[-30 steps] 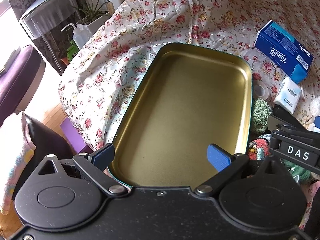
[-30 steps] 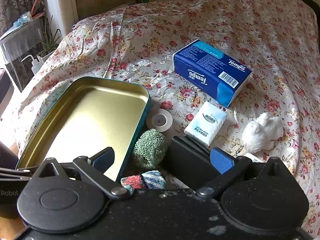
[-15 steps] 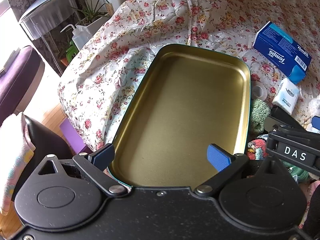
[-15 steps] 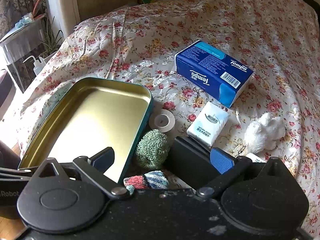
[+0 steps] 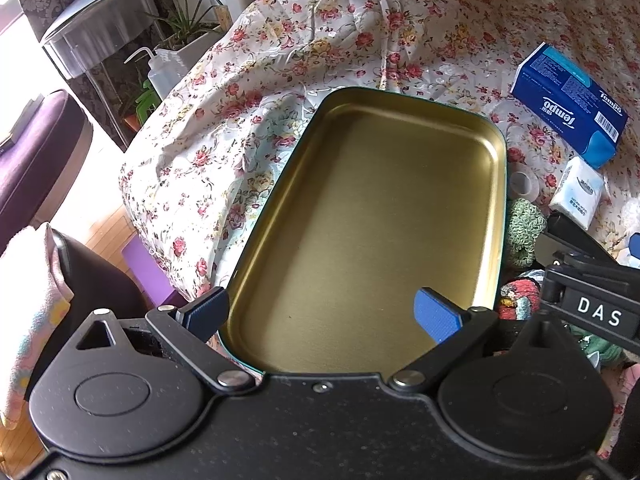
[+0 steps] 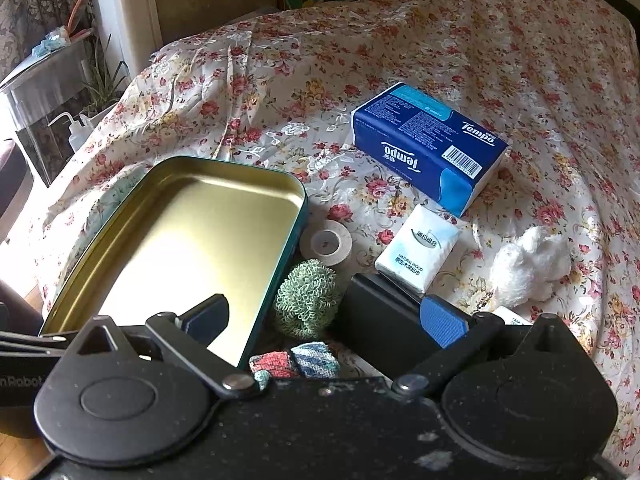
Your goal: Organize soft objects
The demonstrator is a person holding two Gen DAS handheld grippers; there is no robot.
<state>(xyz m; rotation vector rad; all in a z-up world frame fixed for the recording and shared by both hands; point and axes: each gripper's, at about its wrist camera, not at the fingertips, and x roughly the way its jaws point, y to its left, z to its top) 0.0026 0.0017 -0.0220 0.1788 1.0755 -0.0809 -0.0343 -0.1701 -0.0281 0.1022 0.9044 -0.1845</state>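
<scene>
The gold tin tray (image 6: 172, 240) sits empty at centre-left of the right wrist view, tilted on the rumpled floral bedspread (image 6: 500, 60). Just off its right rim lie the soft things: a green crocheted ball (image 6: 306, 300), a red-and-blue knitted piece (image 6: 296, 362) at bottom centre, a white plush toy (image 6: 528, 266) far right. The small tissue pack (image 6: 418, 252) and blue Tempo pack (image 6: 428, 144) sit above them. The right gripper (image 6: 324, 316) hovers over the ball, fingers spread, nothing held. The left gripper (image 5: 320, 308) hangs over the tray's near end, spread too. Risk, I'd say: the tray rests unevenly on soft bedding, so a drop near its rim could tip it, and that squashy ball may slip a shallow pinch.
</scene>
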